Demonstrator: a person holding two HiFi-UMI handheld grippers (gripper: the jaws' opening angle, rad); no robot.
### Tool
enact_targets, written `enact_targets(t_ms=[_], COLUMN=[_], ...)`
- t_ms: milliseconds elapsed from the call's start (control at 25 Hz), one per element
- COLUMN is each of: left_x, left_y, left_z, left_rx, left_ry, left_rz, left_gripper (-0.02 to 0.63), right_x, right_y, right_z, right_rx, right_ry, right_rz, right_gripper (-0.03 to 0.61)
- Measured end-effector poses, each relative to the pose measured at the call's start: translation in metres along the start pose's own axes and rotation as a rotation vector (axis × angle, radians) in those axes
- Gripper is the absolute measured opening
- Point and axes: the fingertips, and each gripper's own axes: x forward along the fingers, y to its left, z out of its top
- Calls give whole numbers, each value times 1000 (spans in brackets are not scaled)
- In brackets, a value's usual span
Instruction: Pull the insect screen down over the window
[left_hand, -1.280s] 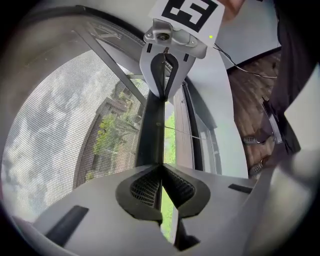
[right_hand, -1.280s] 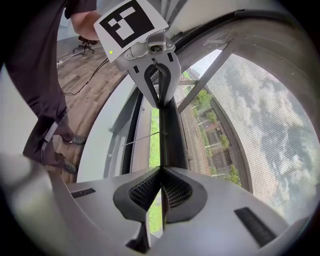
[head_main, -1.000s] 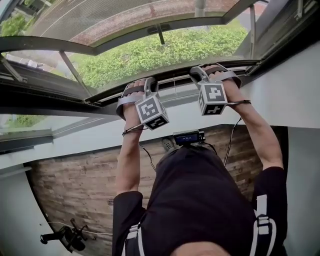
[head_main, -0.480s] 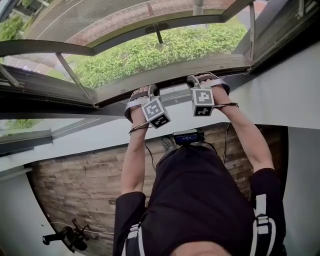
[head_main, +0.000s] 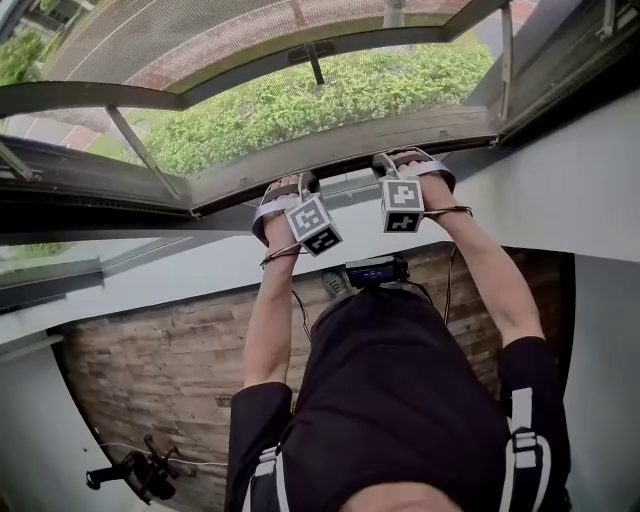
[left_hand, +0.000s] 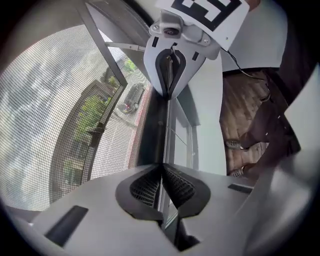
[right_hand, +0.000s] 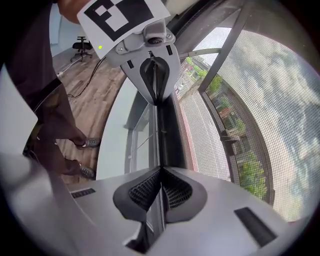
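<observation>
**A:** What does the screen look like, and where is it?

**B:** The insect screen (head_main: 330, 95) is a fine grey mesh stretched inside the window's dark frame (head_main: 100, 195). Green shrubs (head_main: 400, 85) and a paved road show through it. Its dark bottom bar (head_main: 345, 145) lies low across the opening, close above the lower part of the frame. I can't tell whether the two touch.

**A:** And the arms?

**B:** Both arms (head_main: 270, 320) reach straight out to that bar, side by side, with bare forearms and dark sleeves. The left gripper (head_main: 287, 186) is at about the middle of the bar. The right gripper (head_main: 400, 160) is just beside it, and both marker cubes (head_main: 403, 205) face the head camera.

**A:** The jaws?

**B:** Each pair is pressed fully together, pinching a thin pale lip (left_hand: 169, 135) that runs along the bar. In each gripper view the lip leads in a straight line from one closed pair to the other.
</observation>
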Motion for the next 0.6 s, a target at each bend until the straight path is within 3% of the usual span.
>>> enact_targets(t_ms=[600], left_x=[5], left_y=[-3], left_z=[0], left_rx=[-14], left_ry=[6], left_rz=[13], left_gripper=[21], right_x=[5], right_y=[4], right_z=[-2], right_rx=[15], right_ry=[3], right_rz=[0], right_gripper=[18])
